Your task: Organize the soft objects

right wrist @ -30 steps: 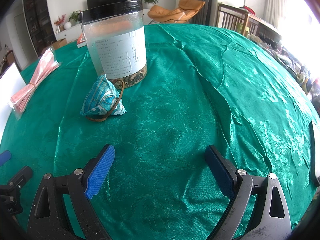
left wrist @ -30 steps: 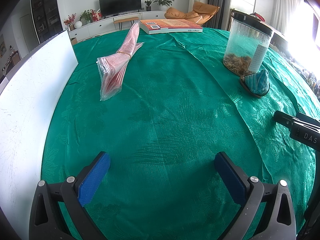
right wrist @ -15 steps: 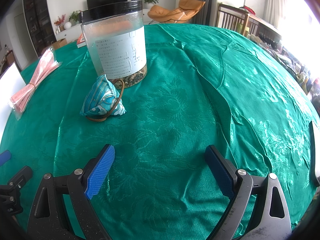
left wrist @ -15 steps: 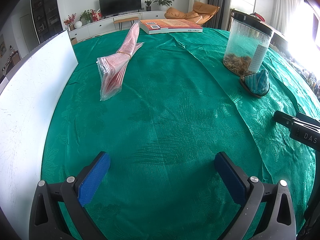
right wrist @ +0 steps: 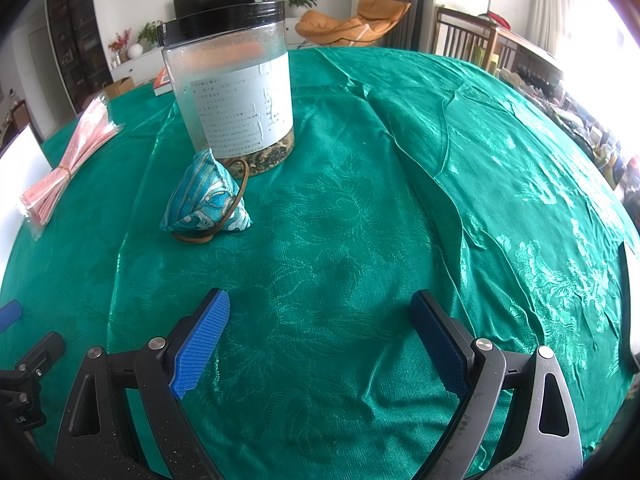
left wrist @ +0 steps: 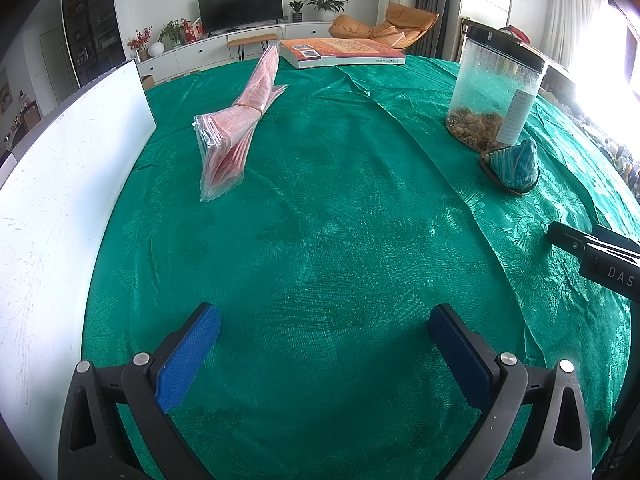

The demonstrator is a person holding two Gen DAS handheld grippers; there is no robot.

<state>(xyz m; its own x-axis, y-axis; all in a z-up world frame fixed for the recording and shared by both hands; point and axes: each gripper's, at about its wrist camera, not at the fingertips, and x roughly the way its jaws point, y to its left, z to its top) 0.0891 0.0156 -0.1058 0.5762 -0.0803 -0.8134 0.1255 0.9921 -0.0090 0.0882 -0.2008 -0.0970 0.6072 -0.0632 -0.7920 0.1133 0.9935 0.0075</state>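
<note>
Both pairs of jaws stand spread wide with nothing between them, only bare cloth showing in each gap. On the left gripper (left wrist: 324,322) the blue ribbed pads (left wrist: 188,358) hang just above a shiny green patterned tablecloth (left wrist: 340,216), and the right gripper (right wrist: 320,312) hovers over the same cloth in the same way.

From the left wrist view, a flat bundle of pink printed sheets in a clear plastic sleeve, tied at the waist with a rubber band (left wrist: 236,120), lies at about 11 o'clock, well apart from the fingers and running lengthwise away from the camera. A white upright board (left wrist: 52,200) lines the table edge at 9 o'clock. Beyond the bundle, at 12 o'clock, an orange-covered book (left wrist: 344,52) lies flat at the far edge.

At 2 o'clock a clear plastic jar with a black lid and a white label (left wrist: 496,88) stands upright, with brownish dried bits at its bottom. Just beside it, nearer the camera, sits a small teal striped fabric pouch shaped like a pyramid (left wrist: 514,164), with a brown cord loop around its base.

From the right wrist view the pouch (right wrist: 208,196) sits at 11 o'clock, just in front of the jar (right wrist: 232,96); whether they touch is unclear. The pink bundle (right wrist: 68,168) lies at 10 o'clock.
</note>
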